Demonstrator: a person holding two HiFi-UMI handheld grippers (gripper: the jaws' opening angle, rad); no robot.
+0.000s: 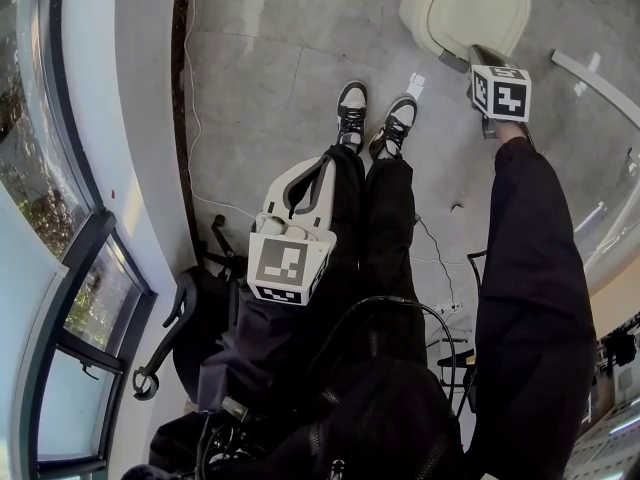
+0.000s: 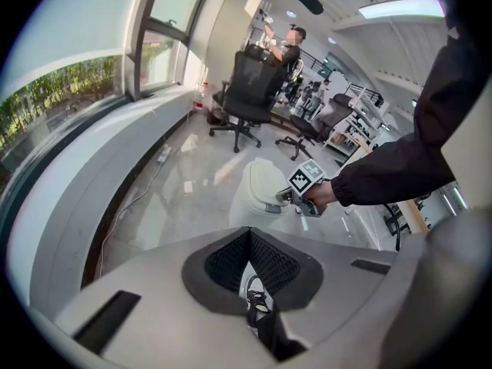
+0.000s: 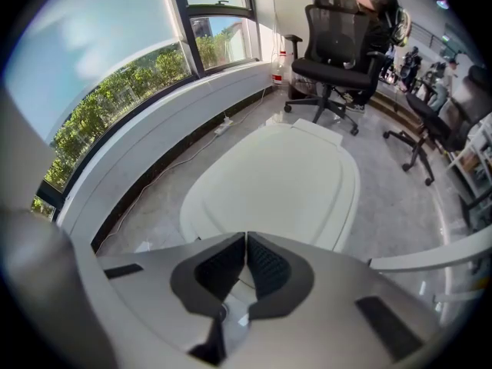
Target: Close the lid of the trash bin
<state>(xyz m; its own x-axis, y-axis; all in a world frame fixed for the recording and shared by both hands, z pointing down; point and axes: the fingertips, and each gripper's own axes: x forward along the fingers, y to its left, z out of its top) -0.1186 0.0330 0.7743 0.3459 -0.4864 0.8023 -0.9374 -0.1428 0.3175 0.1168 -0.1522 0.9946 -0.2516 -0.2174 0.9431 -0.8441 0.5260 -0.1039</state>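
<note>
the left claw (image 2: pixel 250 261) hangs by the person's legs (image 1: pixel 370 198), pinched tight on nothing. the right claw (image 3: pixel 246 261) is pinched tight and empty too, just over the lid (image 3: pixel 280 179) of the trash bin (image 2: pixel 247 214) on the floor (image 1: pixel 260 68). the lid looks flat down, so the job seems about done.

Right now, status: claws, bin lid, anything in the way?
Left claw shut, empty, away from the trash bin. Right claw shut, empty, over the lid. Lid looks down. Nothing seen blocking it.
</note>
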